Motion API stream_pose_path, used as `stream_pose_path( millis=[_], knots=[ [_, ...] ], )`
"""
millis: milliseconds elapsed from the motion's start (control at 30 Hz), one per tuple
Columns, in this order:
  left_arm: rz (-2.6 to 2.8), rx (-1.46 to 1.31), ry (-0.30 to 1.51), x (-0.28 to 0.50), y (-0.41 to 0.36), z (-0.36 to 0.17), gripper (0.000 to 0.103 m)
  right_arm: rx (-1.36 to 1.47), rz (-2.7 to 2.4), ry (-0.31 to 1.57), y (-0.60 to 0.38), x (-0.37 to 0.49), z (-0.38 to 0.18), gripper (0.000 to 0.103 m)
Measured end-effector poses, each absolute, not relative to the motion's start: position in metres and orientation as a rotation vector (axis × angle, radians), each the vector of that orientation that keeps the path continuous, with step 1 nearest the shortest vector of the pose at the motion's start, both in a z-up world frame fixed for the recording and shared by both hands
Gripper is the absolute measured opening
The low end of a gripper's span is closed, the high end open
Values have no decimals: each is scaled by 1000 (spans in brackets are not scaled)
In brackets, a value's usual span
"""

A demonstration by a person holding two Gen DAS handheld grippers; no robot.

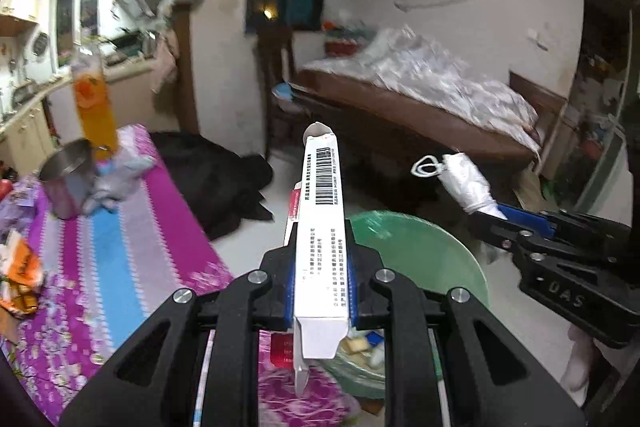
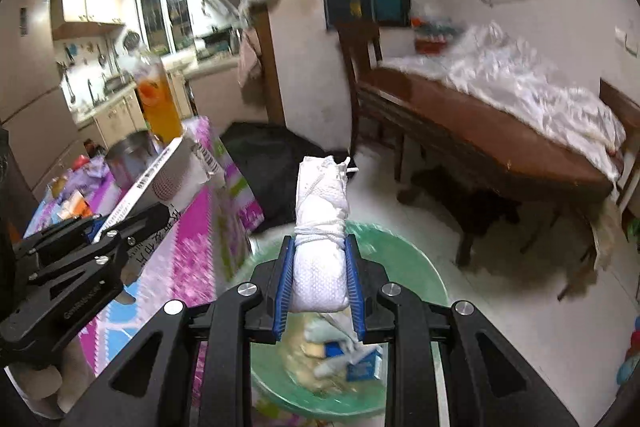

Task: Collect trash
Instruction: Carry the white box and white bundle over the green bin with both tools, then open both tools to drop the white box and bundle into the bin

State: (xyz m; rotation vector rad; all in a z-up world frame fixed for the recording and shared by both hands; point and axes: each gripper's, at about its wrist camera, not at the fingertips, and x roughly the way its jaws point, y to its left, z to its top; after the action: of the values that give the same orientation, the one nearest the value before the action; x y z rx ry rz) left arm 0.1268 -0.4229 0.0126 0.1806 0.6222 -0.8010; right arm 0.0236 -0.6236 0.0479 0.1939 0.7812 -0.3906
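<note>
The left tool (image 1: 322,291) is clamping a white carton (image 1: 325,211) lengthwise, and the right tool (image 2: 319,287), at its 3 o'clock, is pinching a string-tied white bundle (image 2: 320,255); both are hanging above the green bin (image 2: 416,267), seemingly for dropping in beside the counter (image 1: 120,227).

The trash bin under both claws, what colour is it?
Light green; the trash bin shows best in the right wrist view.
</note>
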Motion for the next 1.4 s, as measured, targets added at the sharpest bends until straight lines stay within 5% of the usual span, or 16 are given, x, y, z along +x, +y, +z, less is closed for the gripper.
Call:
stream_pose_path(
  millis=[433, 1233, 1300, 1367, 1400],
  knots=[
    [-880, 263, 911, 139, -484, -43, 17, 264, -366, 1042, -666, 55, -15, 26],
    [-858, 276, 903, 137, -491, -45, 17, 284, -363, 1030, -656, 49, -26, 30],
    [-853, 276, 904, 137, -491, -45, 28, 288, -370, 1019, -658, 47, -25, 41],
    [-840, 273, 884, 137, -490, -43, 54, 293, -379, 1009, -660, 44, -22, 46],
    [-835, 274, 877, 137, -490, -43, 55, 296, -384, 1003, -661, 43, -21, 46]
  ],
)
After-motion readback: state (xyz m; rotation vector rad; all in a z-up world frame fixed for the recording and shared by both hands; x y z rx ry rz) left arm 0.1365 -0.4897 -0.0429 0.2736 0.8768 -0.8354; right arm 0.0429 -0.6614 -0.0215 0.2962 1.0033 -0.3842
